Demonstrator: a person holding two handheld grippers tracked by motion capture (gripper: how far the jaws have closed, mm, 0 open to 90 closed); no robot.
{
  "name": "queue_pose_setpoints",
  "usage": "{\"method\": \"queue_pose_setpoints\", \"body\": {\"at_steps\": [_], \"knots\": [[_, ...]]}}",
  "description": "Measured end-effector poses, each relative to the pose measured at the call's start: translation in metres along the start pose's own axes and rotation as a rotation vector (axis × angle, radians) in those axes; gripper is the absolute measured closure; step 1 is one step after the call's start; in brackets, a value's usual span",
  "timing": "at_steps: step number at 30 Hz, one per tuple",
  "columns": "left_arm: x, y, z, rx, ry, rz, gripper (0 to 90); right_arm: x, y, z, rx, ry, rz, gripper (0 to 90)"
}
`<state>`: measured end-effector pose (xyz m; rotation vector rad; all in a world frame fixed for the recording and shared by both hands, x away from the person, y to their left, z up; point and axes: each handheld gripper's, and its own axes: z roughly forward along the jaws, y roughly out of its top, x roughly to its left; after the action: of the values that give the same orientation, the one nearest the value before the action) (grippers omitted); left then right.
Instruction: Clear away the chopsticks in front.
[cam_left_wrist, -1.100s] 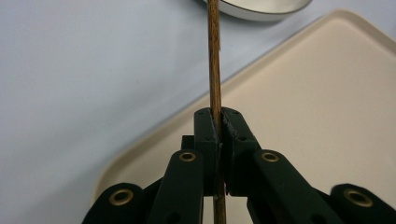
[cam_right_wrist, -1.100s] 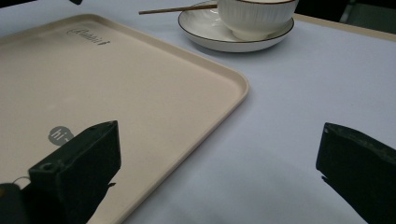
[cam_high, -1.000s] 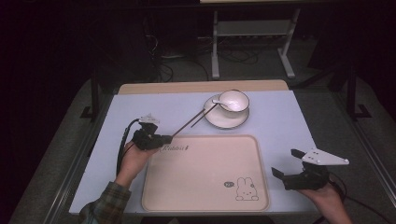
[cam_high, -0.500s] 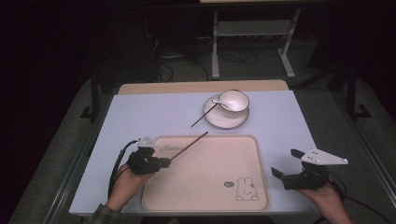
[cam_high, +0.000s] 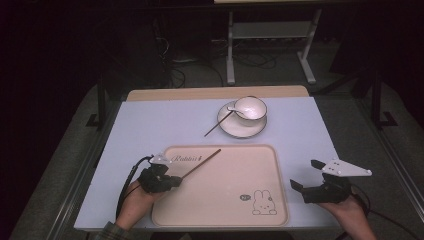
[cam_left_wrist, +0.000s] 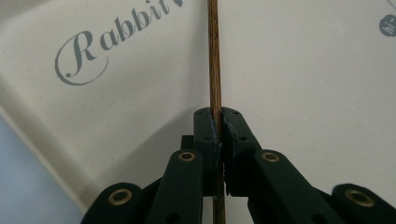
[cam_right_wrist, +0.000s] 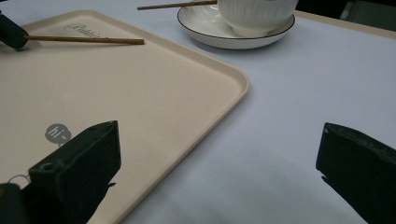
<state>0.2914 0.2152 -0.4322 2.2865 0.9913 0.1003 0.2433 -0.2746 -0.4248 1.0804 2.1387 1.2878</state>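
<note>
Left gripper view, nearest in, shows the left gripper (cam_left_wrist: 219, 122) clamped tight on a wooden chopstick (cam_left_wrist: 214, 56) over the tray (cam_left_wrist: 303, 84). A second ago that chopstick hung beside the saucer (cam_high: 227, 125); now it is low over the tray's left half, apparently about to be laid down. High view adds the right gripper (cam_high: 306, 176), jaws wide and empty, and a second chopstick (cam_high: 216, 126) leaning on the saucer under the bowl (cam_high: 251, 108).

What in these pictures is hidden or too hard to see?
- Chopstick in the left gripper: its tip is cut off by the left gripper view's top edge.
- Bowl: top cut off by the right gripper view's edge.
- Tray lettering: too small in the high view.
</note>
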Motion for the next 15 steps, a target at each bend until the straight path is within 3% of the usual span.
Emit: {"method": "queue_pose_setpoints", "body": {"at_steps": [15], "knots": [[0.0011, 0.0001, 0.0009, 0.0, -0.011, -0.009, 79.3, 0.0002, -0.0002, 0.0, 0.003, 0.001, -0.001, 0.0]]}}
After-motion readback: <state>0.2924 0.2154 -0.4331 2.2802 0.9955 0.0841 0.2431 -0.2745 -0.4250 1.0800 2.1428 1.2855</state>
